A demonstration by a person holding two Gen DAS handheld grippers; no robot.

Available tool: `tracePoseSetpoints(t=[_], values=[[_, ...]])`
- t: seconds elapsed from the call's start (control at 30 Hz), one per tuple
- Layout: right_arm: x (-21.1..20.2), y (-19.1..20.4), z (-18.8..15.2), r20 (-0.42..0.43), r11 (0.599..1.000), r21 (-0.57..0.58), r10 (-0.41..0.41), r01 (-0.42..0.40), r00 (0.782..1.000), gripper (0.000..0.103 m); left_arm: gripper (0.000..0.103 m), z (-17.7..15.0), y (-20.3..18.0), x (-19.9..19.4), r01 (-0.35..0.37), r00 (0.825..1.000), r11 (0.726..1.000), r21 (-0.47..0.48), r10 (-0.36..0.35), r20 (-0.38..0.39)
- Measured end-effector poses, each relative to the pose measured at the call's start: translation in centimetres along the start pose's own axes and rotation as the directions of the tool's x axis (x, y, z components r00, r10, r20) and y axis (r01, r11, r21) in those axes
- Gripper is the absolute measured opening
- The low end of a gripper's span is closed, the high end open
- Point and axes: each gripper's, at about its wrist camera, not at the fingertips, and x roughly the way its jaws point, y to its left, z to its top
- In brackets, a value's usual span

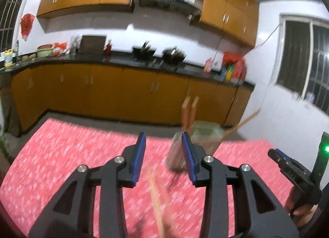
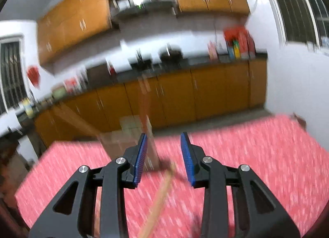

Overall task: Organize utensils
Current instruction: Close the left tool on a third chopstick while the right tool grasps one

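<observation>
Pale wooden chopstick (image 1: 158, 203), long and thin, lying on the red-and-white patterned tablecloth (image 1: 61, 155) below the left gripper (image 1: 163, 157); black frame, blue ribbed pads standing apart, nothing pressed between them. Right gripper (image 2: 163, 158), same build, pads likewise apart, with a second pale wooden chopstick (image 2: 158, 201) lying on the cloth beneath its gap, untouched as far as the blur allows. Clear, square-sided plastic holder (image 1: 205, 137), just beyond the left gripper's right-hand pad, upright near the far edge of the table; two flat orange-brown handles (image 1: 189, 112) stand in it and a thin stick leans out to the right. Risks, as judged: both views are smeared, suggesting quick hand travel, so a pad could knock the light holder and tip or slide it off the near-by table edge; a thin stick flat on soft cloth may roll or pivot when pinched off-centre, or the pads may snag the cloth; the two grippers work close together and could collide. Surface: cloth covers the whole tabletop, busy print, low contrast against pale wood. Room: kitchen at night, orange-brown wooden cabinets (image 1: 123, 92) above and below a dark counter (image 1: 123, 60) bearing pans, bottles and red bags; steel range hood; white walls; barred windows on both sides
</observation>
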Motion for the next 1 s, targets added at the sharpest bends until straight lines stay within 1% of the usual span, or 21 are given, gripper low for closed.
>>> tracePoseSetpoints(t=[0.03, 0.07, 0.1, 0.13, 0.2, 0.27, 0.33, 0.43, 0.53, 0.63, 0.67, 0.7, 0.73, 0.83, 0.97, 1.0], values=[[1.4, -0.4, -1.6, -0.081, 1.000, 0.013, -0.009, 0.010, 0.997, 0.035, 0.037, -1.3, 0.4, 0.4, -0.017, 0.999, 1.000, 0.003, 0.017, -0.033], [2.5, -0.7, -3.0, -0.149, 0.999, 0.033, 0.004, 0.001, 0.989, 0.034, 0.037, -2.3, 0.7, 0.8, -0.033, 0.998, 0.999, 0.005, 0.033, -0.062], [3.2, -0.7, -4.0, -0.192, 0.999, 0.048, 0.018, -0.009, 0.981, 0.031, 0.037, -3.6, 1.0, 1.3, -0.058, 0.994, 0.998, 0.013, 0.059, -0.095], [4.2, -0.5, -5.4, -0.252, 0.998, 0.061, 0.034, -0.019, 0.967, 0.030, 0.037, -4.7, 1.2, 1.7, -0.078, 0.989, 0.997, 0.018, 0.080, -0.124], [5.5, 0.0, -7.1, -0.318, 0.998, 0.063, 0.049, -0.031, 0.947, 0.028, 0.037, -6.8, 1.7, 2.3, -0.092, 0.980, 0.996, 0.012, 0.093, -0.176], [6.2, 0.6, -8.0, -0.353, 0.998, 0.057, 0.058, -0.041, 0.934, 0.028, 0.037, -8.3, 2.1, 2.5, -0.100, 0.973, 0.995, 0.003, 0.098, -0.207], [6.7, 1.5, -8.4, -0.375, 0.998, 0.032, 0.055, -0.046, 0.926, 0.026, 0.037, -9.7, 2.6, 3.0, -0.104, 0.965, 0.995, -0.011, 0.098, -0.245], [6.9, 2.2, -9.7, -0.390, 0.999, -0.001, 0.043, -0.047, 0.920, 0.025, 0.037, -10.6, 2.5, 3.4, -0.101, 0.957, 0.995, -0.023, 0.091, -0.275], [6.8, 2.8, -9.9, -0.381, 0.998, -0.047, 0.013, -0.033, 0.925, 0.025, 0.037, -11.4, 2.4, 3.5, -0.095, 0.953, 0.995, -0.023, 0.084, -0.289], [7.1, 2.7, -9.8, -0.387, 0.998, -0.055, 0.008, -0.032, 0.922, 0.024, 0.037, -11.7, 2.0, 3.7, -0.089, 0.951, 0.996, -0.020, 0.079, -0.297], [7.2, 2.8, -9.8, -0.389, 0.998, -0.067, -0.006, -0.022, 0.921, 0.021, 0.037, -11.7, 1.9, 3.8, -0.085, 0.951, 0.996, -0.021, 0.075, -0.301], [7.4, 2.9, -9.9, -0.382, 0.995, -0.098, -0.041, 0.004, 0.923, 0.013, 0.037, -11.7, 1.9, 3.9, -0.083, 0.950, 0.996, -0.022, 0.073, -0.304], [7.5, 3.0, -9.9, -0.376, 0.992, -0.122, -0.064, 0.020, 0.925, 0.012, 0.037, -11.8, 1.8, 4.0, -0.080, 0.949, 0.997, -0.023, 0.069, -0.309], [7.7, 2.0, -9.4, -0.365, 0.992, -0.117, -0.093, 0.054, 0.926, 0.009, 0.037, -12.0, 1.7, 4.2, -0.070, 0.945, 0.997, -0.033, 0.056, -0.323], [7.8, -0.7, -8.8, -0.353, 0.992, -0.046, -0.127, 0.118, 0.927, 0.008, 0.037, -12.4, 1.8, 4.7, -0.043, 0.937, 0.997, -0.057, 0.020, -0.348], [7.8, -1.2, -8.7, -0.353, 0.992, -0.030, -0.125, 0.123, 0.927, 0.008, 0.036, -12.6, 1.7, 4.8, -0.035, 0.935, 0.997, -0.062, 0.011, -0.356]])
